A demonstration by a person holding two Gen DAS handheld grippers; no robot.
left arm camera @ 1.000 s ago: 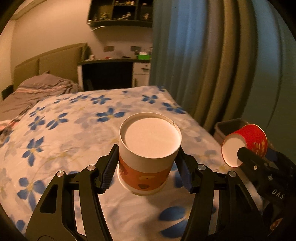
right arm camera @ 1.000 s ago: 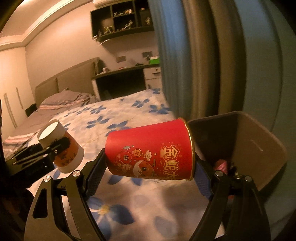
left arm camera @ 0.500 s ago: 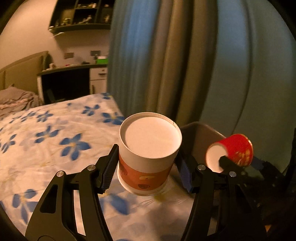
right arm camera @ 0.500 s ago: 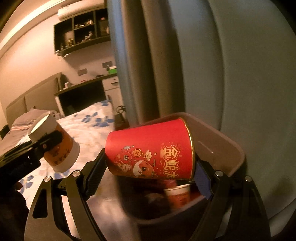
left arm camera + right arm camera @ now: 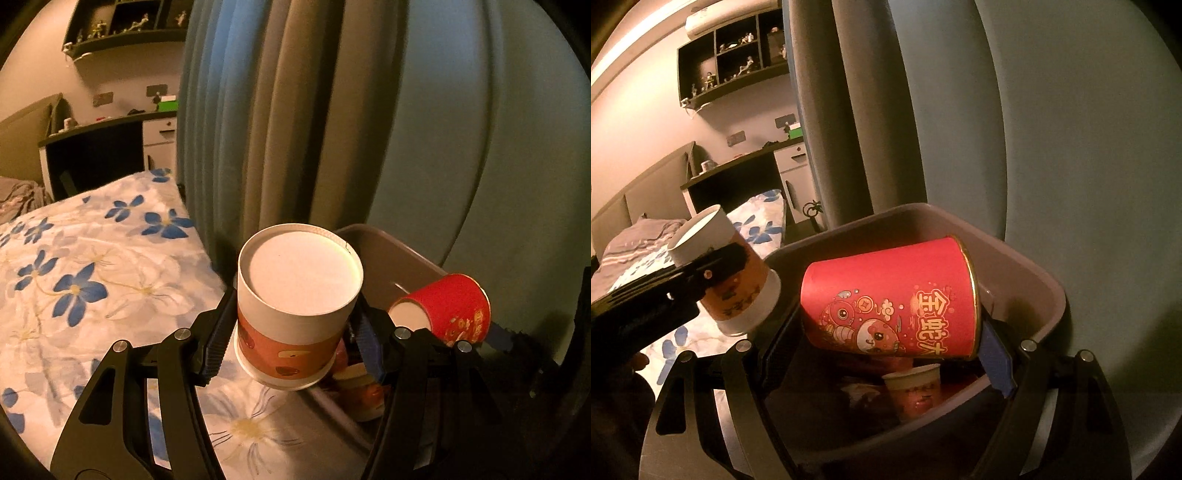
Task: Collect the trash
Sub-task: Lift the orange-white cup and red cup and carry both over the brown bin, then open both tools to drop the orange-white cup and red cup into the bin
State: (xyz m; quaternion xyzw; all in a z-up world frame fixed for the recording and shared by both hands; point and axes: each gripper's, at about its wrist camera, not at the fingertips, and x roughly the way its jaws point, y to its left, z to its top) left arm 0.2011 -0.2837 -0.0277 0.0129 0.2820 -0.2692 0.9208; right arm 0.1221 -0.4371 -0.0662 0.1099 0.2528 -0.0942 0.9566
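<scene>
My left gripper is shut on an upside-down white and orange paper cup, held over the bed's edge beside the bin; the same cup shows at the left of the right wrist view. My right gripper is shut on a red paper cup lying sideways, directly above the open grey trash bin. In the left wrist view the red cup hangs over the bin's far wall. Other cups lie inside the bin.
A bed with a blue-flowered sheet fills the left. Grey-blue curtains hang right behind the bin. A dark desk and wall shelves stand at the far end of the room.
Both grippers have swung right from over the bed toward the bin, each keeping its cup. The red cup now hangs over the bin's opening, and the bin's contents have come into view.
</scene>
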